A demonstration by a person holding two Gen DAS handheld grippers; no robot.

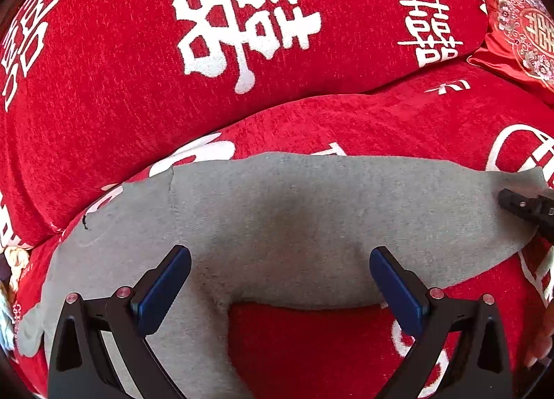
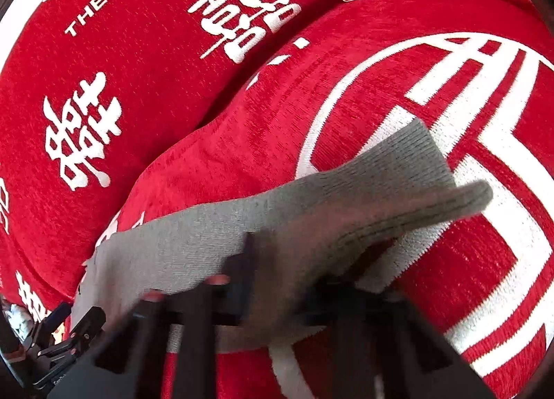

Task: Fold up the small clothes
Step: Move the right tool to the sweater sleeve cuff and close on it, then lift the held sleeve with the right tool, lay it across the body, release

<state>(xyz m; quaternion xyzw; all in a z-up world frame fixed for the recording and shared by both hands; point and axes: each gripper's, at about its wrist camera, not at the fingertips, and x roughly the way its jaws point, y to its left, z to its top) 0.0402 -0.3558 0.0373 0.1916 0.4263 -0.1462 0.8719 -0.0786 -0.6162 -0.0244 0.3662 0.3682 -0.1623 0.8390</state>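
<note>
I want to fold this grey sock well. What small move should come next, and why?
Probably lift the right gripper and carry the cuff end over toward the toe. It appears shut on the grey sock, whose cuff already rises off the red sofa cover, while the left gripper is open over the sock's middle.

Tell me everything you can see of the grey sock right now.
The grey sock is a knit piece with a ribbed cuff, lying stretched sideways on the red sofa cover. One end shows a seam and a loose dark thread. The cuff end is lifted and curling over, pinched in the shut right tongs. The left tongs stand open over its middle; contact is unclear.
</note>
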